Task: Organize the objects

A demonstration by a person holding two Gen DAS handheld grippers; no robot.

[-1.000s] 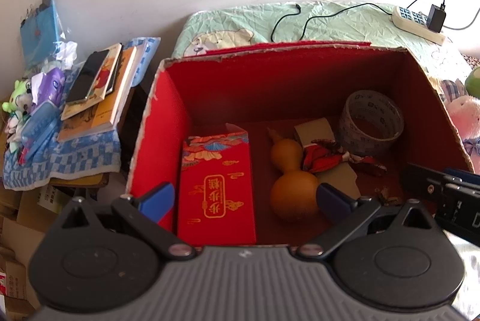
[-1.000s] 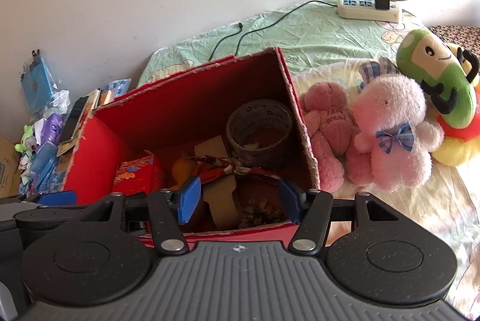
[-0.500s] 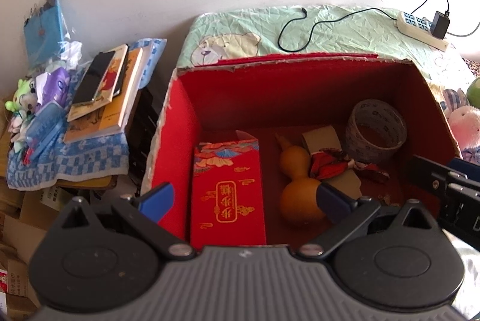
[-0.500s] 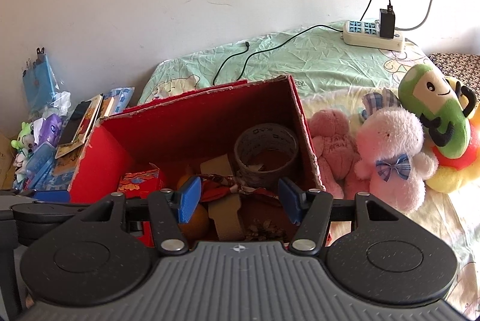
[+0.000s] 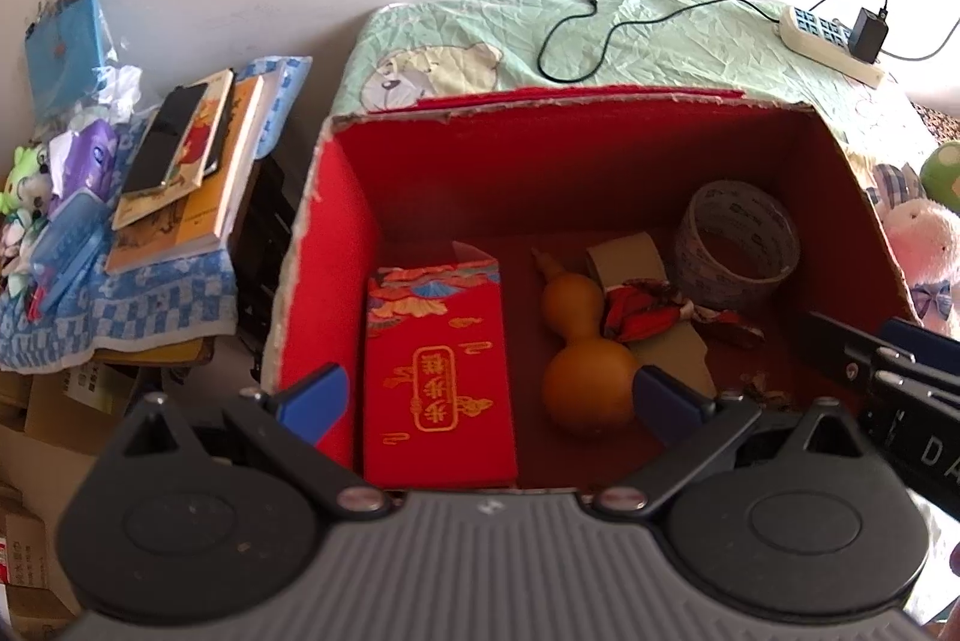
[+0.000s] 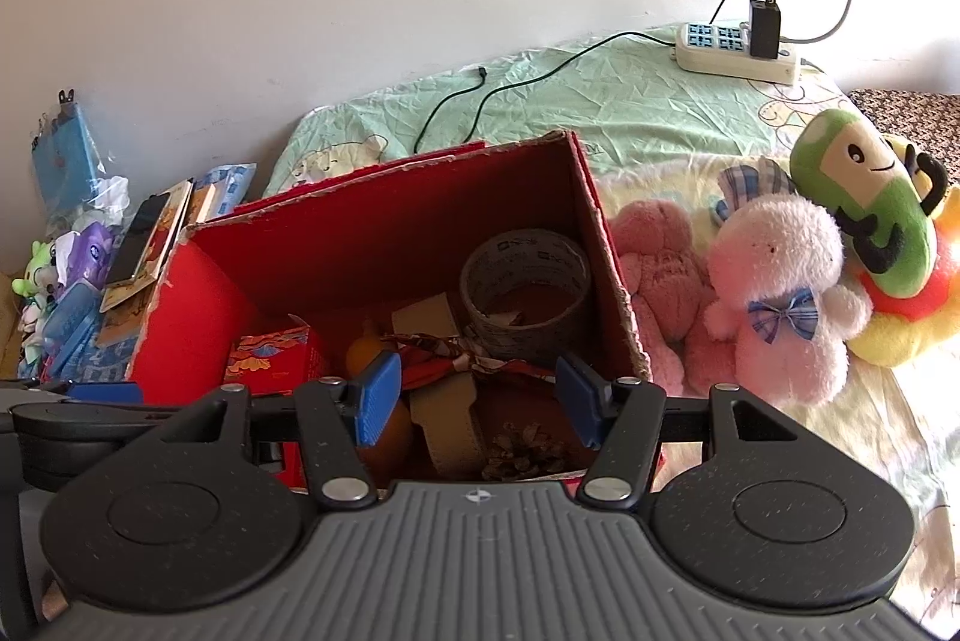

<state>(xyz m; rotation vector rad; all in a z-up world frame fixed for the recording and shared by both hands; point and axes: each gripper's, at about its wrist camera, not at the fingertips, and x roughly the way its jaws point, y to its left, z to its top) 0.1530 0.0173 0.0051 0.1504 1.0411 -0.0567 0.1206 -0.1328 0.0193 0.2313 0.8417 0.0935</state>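
Note:
A red open box (image 5: 540, 161) (image 6: 384, 245) sits on the bed. Inside it lie a red gift packet (image 5: 441, 377) (image 6: 270, 356), a brown gourd (image 5: 585, 359) (image 6: 384, 425) with a red tassel (image 5: 648, 317), a tape roll (image 5: 735, 245) (image 6: 525, 287), a cardboard strip (image 6: 447, 389) and a pine cone (image 6: 525, 452). My left gripper (image 5: 489, 395) hovers open above the box's near edge, holding nothing. My right gripper (image 6: 477, 395) is open too, over the box's right front, with nothing in it. Its body shows in the left wrist view (image 5: 900, 377).
Plush toys lie right of the box: a pink bear (image 6: 660, 269), a pink pig (image 6: 780, 293), a green and yellow one (image 6: 870, 203). A power strip (image 6: 738, 53) and cable (image 6: 480, 101) rest on the green sheet. Books and clutter (image 5: 180, 173) are stacked on the left.
Both grippers have pulled back and up from the box, so it looks smaller and lower in both views. Both stay open. The box's contents have not moved.

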